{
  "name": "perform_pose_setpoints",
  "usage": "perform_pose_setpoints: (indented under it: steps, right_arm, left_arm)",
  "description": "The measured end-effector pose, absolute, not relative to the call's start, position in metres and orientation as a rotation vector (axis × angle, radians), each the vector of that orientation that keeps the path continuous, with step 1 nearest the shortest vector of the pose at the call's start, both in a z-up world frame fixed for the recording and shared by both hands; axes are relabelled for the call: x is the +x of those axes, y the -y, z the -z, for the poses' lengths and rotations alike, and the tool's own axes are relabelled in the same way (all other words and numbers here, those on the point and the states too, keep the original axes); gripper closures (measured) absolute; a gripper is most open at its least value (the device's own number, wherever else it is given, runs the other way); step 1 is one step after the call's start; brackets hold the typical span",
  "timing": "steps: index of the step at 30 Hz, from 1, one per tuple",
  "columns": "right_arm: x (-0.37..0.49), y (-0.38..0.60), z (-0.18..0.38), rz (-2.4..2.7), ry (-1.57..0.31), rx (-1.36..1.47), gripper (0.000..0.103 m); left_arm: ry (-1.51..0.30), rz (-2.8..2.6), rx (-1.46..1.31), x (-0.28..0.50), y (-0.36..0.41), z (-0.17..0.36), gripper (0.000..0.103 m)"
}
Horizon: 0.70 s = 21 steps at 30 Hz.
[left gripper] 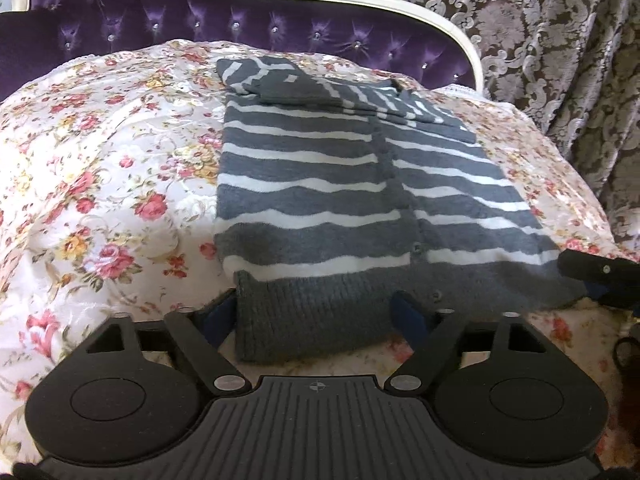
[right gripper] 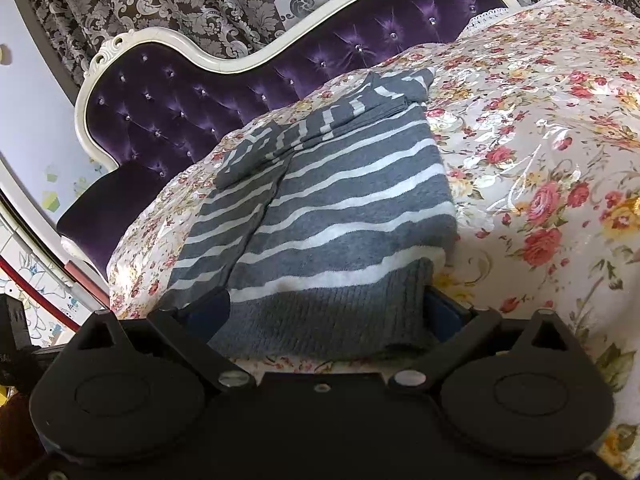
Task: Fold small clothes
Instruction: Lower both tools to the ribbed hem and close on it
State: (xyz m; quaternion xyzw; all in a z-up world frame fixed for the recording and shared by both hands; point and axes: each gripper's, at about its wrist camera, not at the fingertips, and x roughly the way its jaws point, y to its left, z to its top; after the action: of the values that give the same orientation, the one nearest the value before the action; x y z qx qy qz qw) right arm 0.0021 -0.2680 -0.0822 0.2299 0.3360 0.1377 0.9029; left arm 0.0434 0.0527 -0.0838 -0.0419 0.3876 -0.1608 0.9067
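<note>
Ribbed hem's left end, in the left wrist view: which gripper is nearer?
Left. The left gripper straddles that end of the ribbed hem, jaws open; the right gripper sits at the hem's opposite end, by the frame's right edge.

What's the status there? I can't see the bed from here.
Left gripper open, straddling the sweater hem. Right gripper open at the same hem. Sweater flat on the bedspread, sleeves folded in. Nothing in the way.

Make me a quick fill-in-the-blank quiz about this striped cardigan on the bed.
1. The cardigan has white stripes on ____ knit.
2. It lies on a ____-patterned bedspread.
3. The tufted headboard behind it is ____.
4. The left gripper straddles the cardigan's ribbed ____.

Missing words: grey; floral; purple; hem
</note>
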Motion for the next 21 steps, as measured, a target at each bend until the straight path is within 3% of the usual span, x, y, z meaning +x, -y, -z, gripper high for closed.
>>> perform_pose_setpoints:
  steps: [4,7,10,11,12,21]
  right_arm:
    - [0.002,0.269,0.083,-0.289,-0.692,0.487,0.009]
    - [0.003,0.271,0.083,-0.273,-0.695,0.498,0.026]
    - [0.004,0.270,0.082,-0.210,-0.718,0.471,0.052]
    - [0.005,0.269,0.081,-0.188,-0.732,0.452,0.072]
    - [0.006,0.269,0.081,-0.173,-0.746,0.438,0.084]
    - [0.006,0.293,0.063,-0.262,-0.714,0.537,0.085]
  left_arm:
    - [-0.798,0.324,-0.069,0.050,-0.053,0.084,0.057]
    - [-0.797,0.310,-0.078,0.052,-0.056,0.084,0.077]
    - [-0.792,0.304,-0.119,0.051,-0.063,0.085,0.089]
    - [-0.789,0.303,-0.132,0.050,-0.065,0.084,0.092]
    - [-0.787,0.302,-0.145,0.050,-0.067,0.084,0.092]
    - [-0.707,0.325,-0.227,0.044,-0.078,0.054,0.093]
